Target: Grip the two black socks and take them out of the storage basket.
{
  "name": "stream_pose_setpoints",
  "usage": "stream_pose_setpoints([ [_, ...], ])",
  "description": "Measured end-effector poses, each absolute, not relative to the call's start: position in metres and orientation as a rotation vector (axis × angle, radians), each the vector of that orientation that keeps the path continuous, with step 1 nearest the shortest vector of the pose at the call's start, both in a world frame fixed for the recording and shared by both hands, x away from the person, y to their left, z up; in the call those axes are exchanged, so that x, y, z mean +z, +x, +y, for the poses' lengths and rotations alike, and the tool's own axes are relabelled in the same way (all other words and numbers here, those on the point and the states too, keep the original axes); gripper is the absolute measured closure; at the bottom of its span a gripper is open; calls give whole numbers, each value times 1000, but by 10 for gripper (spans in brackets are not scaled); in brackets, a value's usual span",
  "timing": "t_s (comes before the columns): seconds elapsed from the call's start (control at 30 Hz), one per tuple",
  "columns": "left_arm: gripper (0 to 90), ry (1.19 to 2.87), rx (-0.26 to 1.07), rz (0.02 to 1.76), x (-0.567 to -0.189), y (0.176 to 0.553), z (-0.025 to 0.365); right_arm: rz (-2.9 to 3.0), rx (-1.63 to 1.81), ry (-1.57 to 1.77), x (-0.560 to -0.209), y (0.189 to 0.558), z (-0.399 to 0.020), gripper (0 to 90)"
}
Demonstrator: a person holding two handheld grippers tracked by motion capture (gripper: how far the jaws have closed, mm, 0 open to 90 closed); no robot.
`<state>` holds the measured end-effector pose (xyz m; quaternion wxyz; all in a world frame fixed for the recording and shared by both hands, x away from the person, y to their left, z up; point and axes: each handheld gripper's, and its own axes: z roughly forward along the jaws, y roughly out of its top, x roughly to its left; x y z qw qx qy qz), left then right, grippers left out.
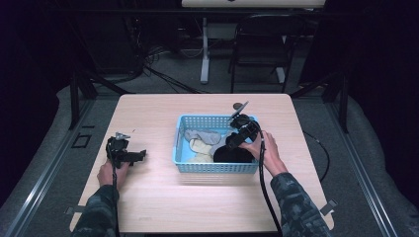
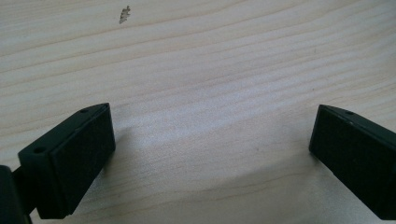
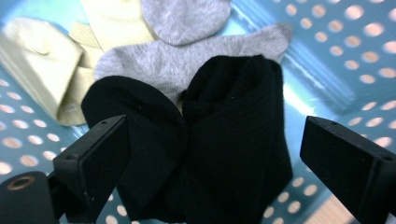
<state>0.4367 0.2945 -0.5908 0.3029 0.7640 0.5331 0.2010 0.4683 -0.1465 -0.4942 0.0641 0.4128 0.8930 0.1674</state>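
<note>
We see black socks (image 3: 224, 140) lying in a blue basket (image 1: 217, 168) with holes in its walls. They sit at the right end of the basket, partly on top of grey socks (image 3: 187, 60). Yellow socks (image 3: 42, 60) lie beside the grey ones.

Our right gripper (image 3: 215, 154) hangs right over the black socks. Its jaws are wide apart, one on each side of the socks, and do not squeeze them.

The basket stands on a pale wooden table (image 1: 148, 197). Our left gripper (image 2: 210, 149) rests on the bare table, well apart from the basket on its left. Its jaws are wide apart too, with just wood between them.
</note>
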Motion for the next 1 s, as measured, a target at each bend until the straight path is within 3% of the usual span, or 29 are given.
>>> stream_pose_setpoints([
  [0.37,2,2025,533,1413,-591,437,294,2690,410,1292,-507,472,-141,210],
  [0.8,2,2025,533,1413,-591,437,294,2675,419,1324,-507,471,-145,754],
  [1.0,1,2025,533,1413,-591,437,294,2676,472,1332,-500,468,-151,828],
])
